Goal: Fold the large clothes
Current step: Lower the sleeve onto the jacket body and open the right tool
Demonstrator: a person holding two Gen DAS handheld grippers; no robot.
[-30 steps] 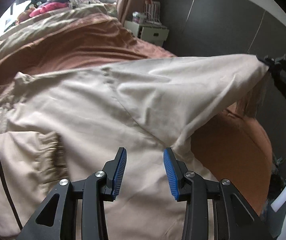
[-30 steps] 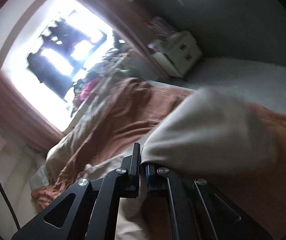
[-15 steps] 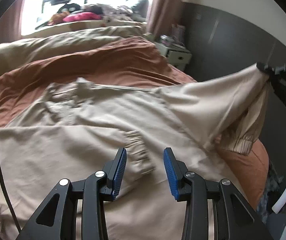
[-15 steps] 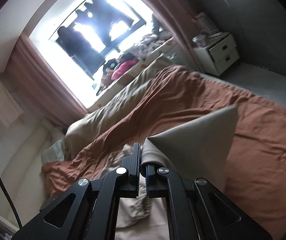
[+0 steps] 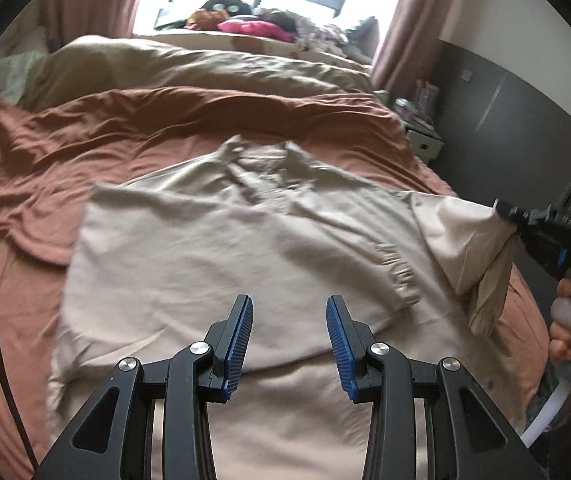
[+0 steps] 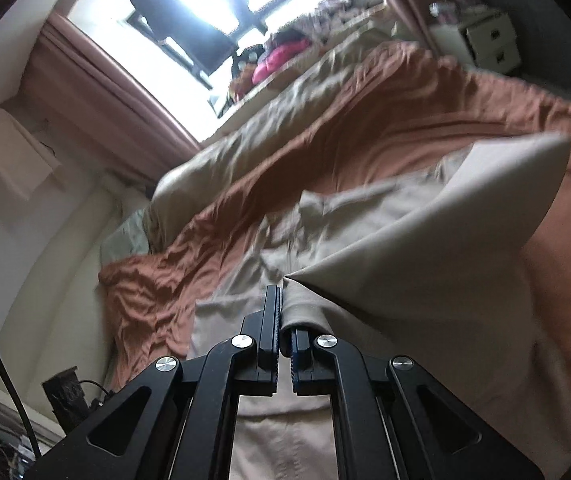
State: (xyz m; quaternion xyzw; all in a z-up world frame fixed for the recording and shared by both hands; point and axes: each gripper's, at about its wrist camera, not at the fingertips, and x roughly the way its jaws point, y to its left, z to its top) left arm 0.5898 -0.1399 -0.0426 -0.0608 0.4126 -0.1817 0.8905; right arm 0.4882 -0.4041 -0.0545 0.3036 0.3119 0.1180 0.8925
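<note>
A large beige jacket [image 5: 221, 240] lies spread on the rust-brown bedspread [image 5: 85, 136]. One sleeve with an elastic cuff [image 5: 399, 272] is folded across its body. My left gripper [image 5: 289, 338] is open and empty, hovering above the jacket's lower middle. My right gripper [image 5: 503, 210] is at the right, shut on the other sleeve [image 5: 461, 236], which it holds lifted off the bed with the cuff hanging down. In the right wrist view the right gripper [image 6: 283, 312] pinches the beige sleeve fabric [image 6: 425, 236], which stretches up to the right.
A beige duvet [image 5: 189, 72] lies bunched at the bed's far end under a bright window. A white nightstand [image 5: 421, 136] stands at the far right by a dark wall. The bed's right edge [image 5: 529, 304] drops off below the lifted sleeve.
The left gripper has pulled back and up, so more of the jacket shows. The right gripper has carried the lifted sleeve lower and inward over the jacket. Both kept their state.
</note>
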